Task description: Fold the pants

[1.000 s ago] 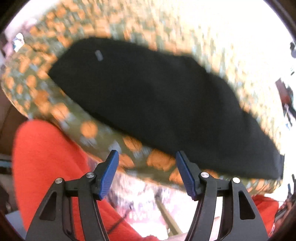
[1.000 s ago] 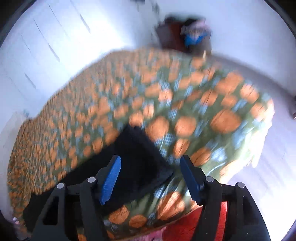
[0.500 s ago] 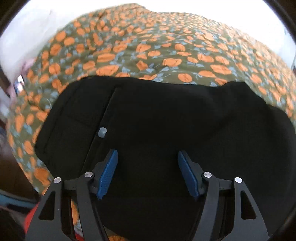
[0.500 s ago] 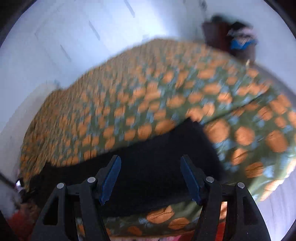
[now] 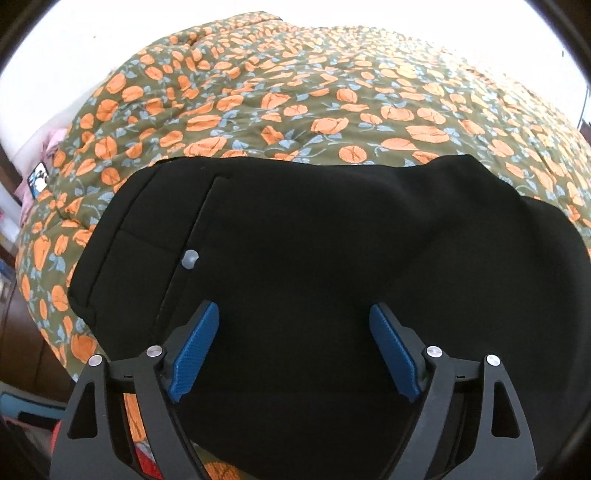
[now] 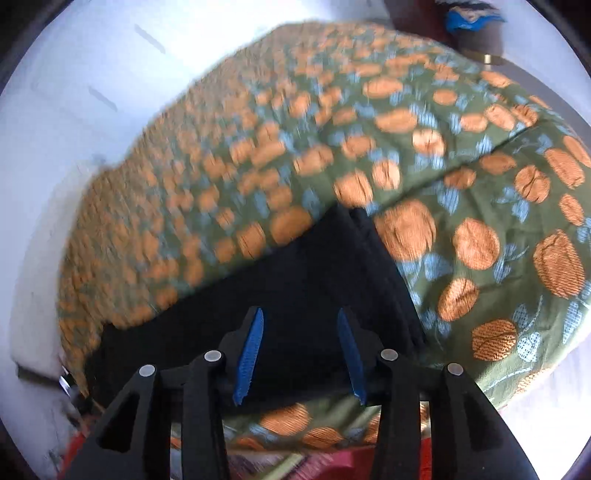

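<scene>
We see a bed cover (image 5: 332, 92) in olive green, printed all over with orange flowers and pale blue leaves, wrinkled in soft folds. At the left edge of the cover lies a small dark card with a blue and white picture (image 5: 38, 178), and beyond it something pink (image 5: 55, 138). From the right wrist view, the same cover (image 6: 461, 155) drops over the bed's edge, with a white wall (image 6: 74, 74) behind it and a dark bundle with blue cloth (image 6: 472, 22) past its far corner.

The left gripper (image 5: 293, 314) has just opened wide (pointing steeply down); the right gripper (image 6: 300, 319) has been closing.
</scene>
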